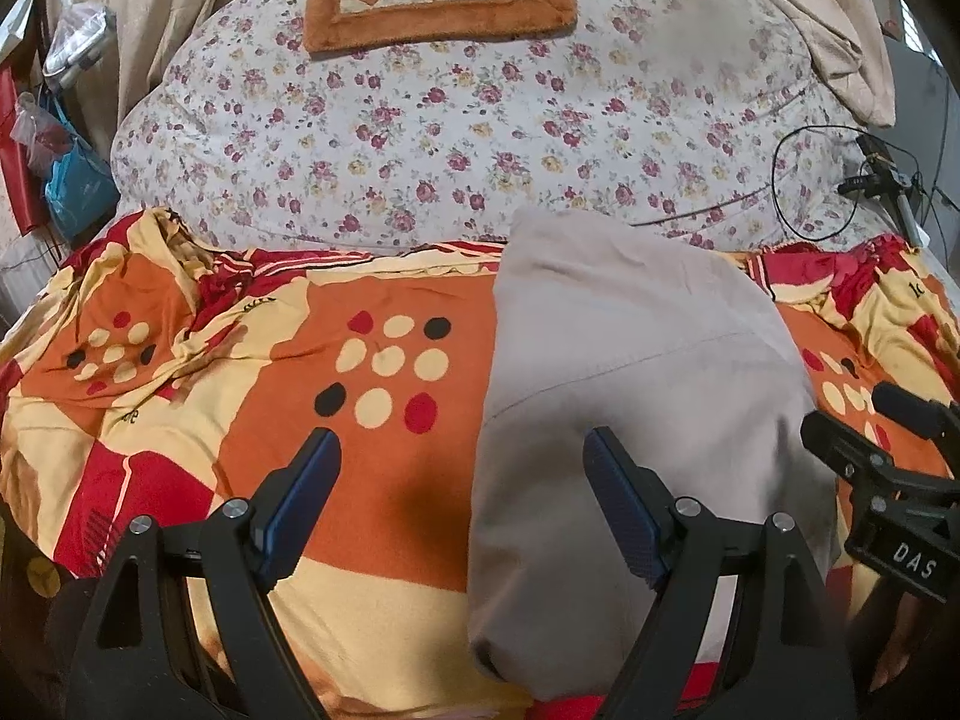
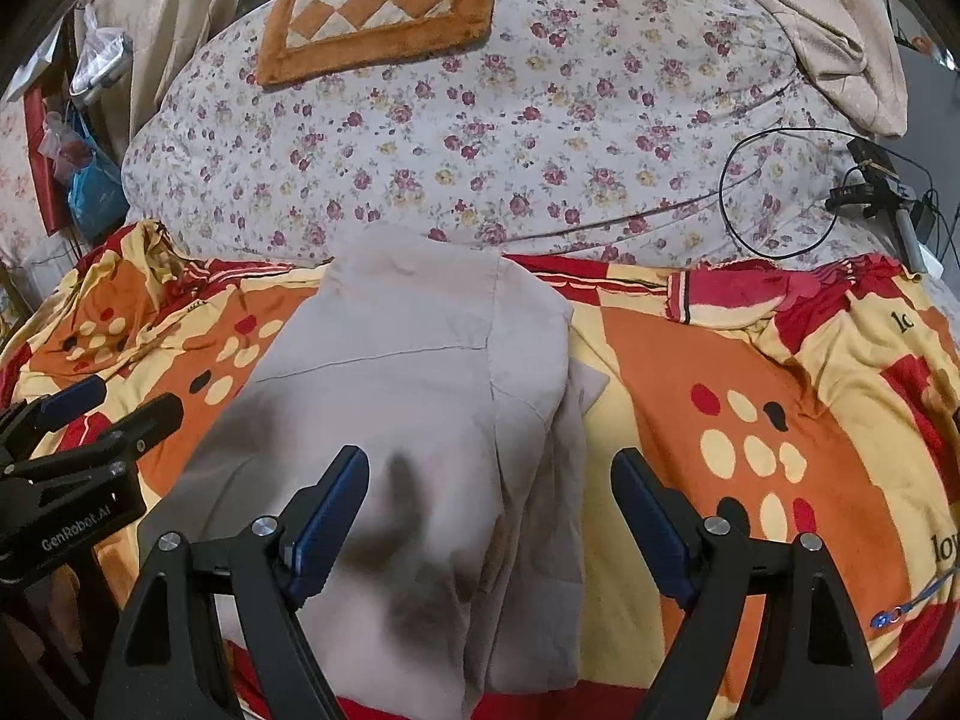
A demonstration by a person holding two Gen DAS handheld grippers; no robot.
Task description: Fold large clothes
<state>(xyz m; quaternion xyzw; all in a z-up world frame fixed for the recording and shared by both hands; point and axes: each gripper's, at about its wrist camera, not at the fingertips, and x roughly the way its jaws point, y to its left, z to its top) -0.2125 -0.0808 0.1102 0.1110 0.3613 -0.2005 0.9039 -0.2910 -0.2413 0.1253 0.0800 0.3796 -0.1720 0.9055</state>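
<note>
Risk 1: the beige garment (image 2: 420, 420) is already folded into a long narrow stack of several layers, with a lower layer sticking out along its right edge. A pinch that catches only the top layer would peel it off and undo the fold; the layer edges sit close together, so this is a real chance.

Risk 2: the patterned bedsheet (image 1: 372, 360) under the garment is loose and wrinkled. Fingers pressed too deep at the garment's edge could take sheet along with cloth and drag both.

Risk 3: the two tools are near each other over a narrow target; the right gripper (image 1: 864, 420) shows just beside the garment's right edge in the left wrist view, so a crossing move could knock them together.

Fingers: left gripper (image 1: 462, 450) spread wide, holding nothing. Right gripper (image 2: 489, 468) also spread wide, empty.

Position: garment lies lengthwise on the bed, far end reaching the floral quilt (image 1: 480, 120). From the left wrist, the garment's left edge runs between the two fingers; the right finger is over cloth, the left over bare sheet. From the right wrist, the left finger is over cloth and the right edge falls between the fingers. Whether either touches the cloth is hard to judge; probably hovering.
</note>
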